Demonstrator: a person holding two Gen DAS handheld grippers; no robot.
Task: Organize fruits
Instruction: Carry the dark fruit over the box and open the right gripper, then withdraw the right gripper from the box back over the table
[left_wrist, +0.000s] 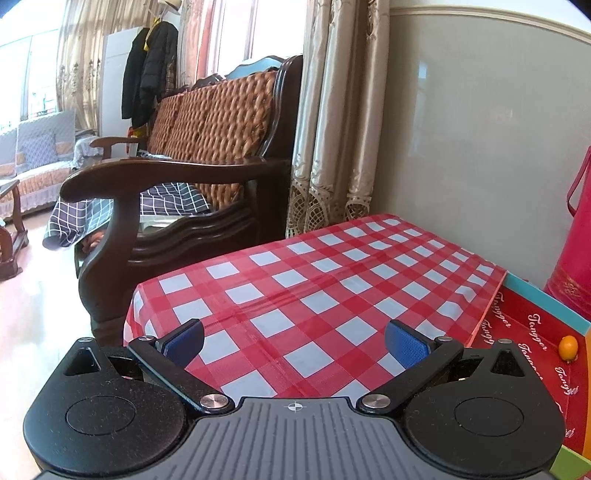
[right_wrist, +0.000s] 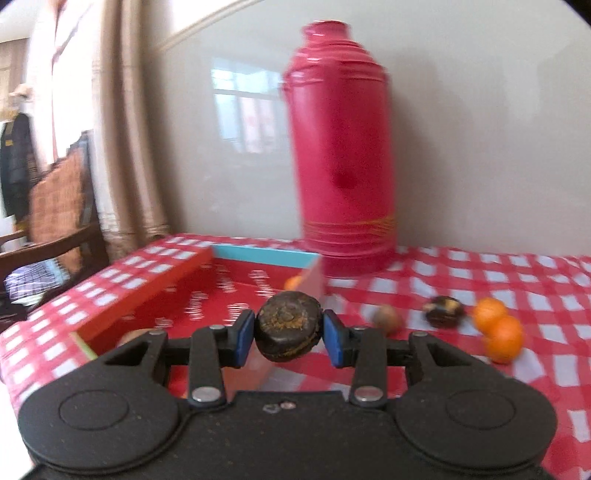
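My right gripper (right_wrist: 289, 329) is shut on a dark, wrinkled round fruit (right_wrist: 288, 325) and holds it above the near right wall of a red box (right_wrist: 207, 299). A small orange (right_wrist: 293, 282) lies in the box's far corner; it also shows in the left wrist view (left_wrist: 567, 347). On the checked cloth to the right lie a brown nut-like fruit (right_wrist: 387, 319), another dark fruit (right_wrist: 445, 311) and two oranges (right_wrist: 498, 328). My left gripper (left_wrist: 294, 341) is open and empty over the table's left part, left of the box (left_wrist: 532, 332).
A tall red thermos (right_wrist: 341, 147) stands by the wall behind the box. The red-and-white checked table (left_wrist: 295, 280) ends at the left beside a wooden armchair (left_wrist: 177, 206). Curtains (left_wrist: 332, 129) hang behind.
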